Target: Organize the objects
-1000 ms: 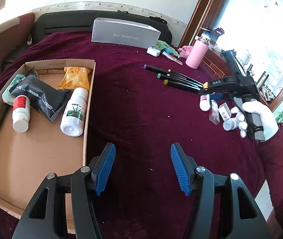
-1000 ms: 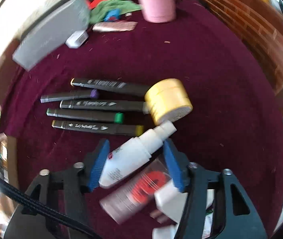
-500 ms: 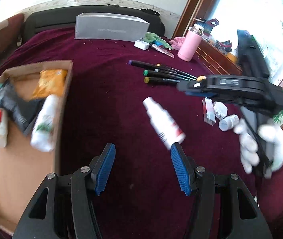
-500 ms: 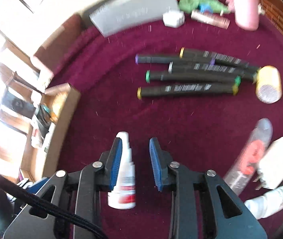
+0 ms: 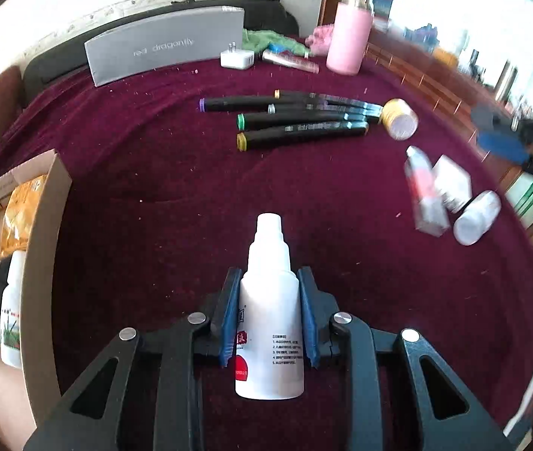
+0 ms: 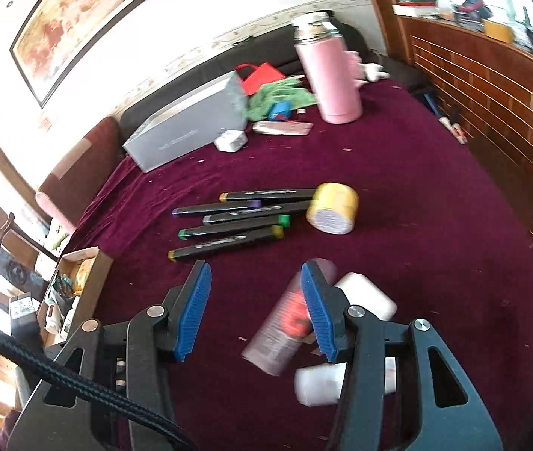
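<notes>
Since a moment ago the white spray bottle (image 5: 270,323) passes from your right gripper (image 6: 255,308), now opening and empty, into your left gripper (image 5: 268,315), closing on its body. Light, smooth plastic; grip mid-body.

Both views ride on hand-held grippers and look forward along their fingers, tilted down at a maroon tablecloth (image 5: 161,173).

The left wrist camera sits low and close to the cloth. It faces the far wall, with a cardboard box (image 5: 43,225) at its left edge and the window side at its right.

The right wrist camera stands a little higher, over the right part of the table. It faces the far left corner, with the wooden panelling (image 6: 491,105) on its right.

Both views share the row of markers (image 5: 296,120) (image 6: 228,221), the yellow jar (image 5: 399,118) (image 6: 334,208), the grey box (image 5: 165,47) (image 6: 187,127) and the pink flask (image 5: 349,37) (image 6: 328,75).
</notes>
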### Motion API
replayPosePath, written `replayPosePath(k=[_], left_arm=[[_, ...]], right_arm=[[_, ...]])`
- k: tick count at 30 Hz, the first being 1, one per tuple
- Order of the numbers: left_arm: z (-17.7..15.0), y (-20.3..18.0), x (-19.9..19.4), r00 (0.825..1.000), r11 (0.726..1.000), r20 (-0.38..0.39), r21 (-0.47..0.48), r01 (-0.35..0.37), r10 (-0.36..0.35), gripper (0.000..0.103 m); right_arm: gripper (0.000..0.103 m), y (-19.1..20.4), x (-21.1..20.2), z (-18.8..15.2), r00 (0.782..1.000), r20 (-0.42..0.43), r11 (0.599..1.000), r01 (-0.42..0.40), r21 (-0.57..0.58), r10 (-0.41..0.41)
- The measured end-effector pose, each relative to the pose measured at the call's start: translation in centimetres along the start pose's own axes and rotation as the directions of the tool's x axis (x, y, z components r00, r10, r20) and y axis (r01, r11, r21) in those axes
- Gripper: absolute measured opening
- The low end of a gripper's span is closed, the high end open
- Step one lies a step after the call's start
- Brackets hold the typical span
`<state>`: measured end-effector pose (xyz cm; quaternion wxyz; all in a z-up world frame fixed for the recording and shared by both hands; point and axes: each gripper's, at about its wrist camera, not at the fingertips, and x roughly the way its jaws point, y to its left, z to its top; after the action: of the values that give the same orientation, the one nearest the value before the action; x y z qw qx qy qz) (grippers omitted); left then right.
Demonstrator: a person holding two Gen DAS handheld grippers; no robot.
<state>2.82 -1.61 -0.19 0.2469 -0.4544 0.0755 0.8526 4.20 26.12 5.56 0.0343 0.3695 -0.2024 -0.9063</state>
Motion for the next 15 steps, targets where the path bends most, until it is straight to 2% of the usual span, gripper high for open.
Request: replayPosePath(k=[7, 12, 15], left_arm=[[-1.4, 2.1, -3.8, 0.995, 0.994, 0.069, -0.085, 0.072, -0.067, 0.025], [-2.3, 2.7, -5.9, 0.988, 0.988, 0.113, -0.100, 0.115, -0.103, 0.025], [-2.6, 3.1, -6.6, 0.983, 0.983, 0.132, -0.118, 0.141, -0.125, 0.025]], right_arm=[[0.054, -4.4, -1.5, 0.3, 0.997, -0.033, 0.994, 0.074, 0.087, -0.071], [0.054, -4.3, 0.0, 0.9, 0.992, -0.089, 0.991, 0.097, 0.088, -0.089], [0.054, -3.0, 1.2, 0.8, 0.988, -0.145, 0.995, 0.067, 0.068, -0.056]])
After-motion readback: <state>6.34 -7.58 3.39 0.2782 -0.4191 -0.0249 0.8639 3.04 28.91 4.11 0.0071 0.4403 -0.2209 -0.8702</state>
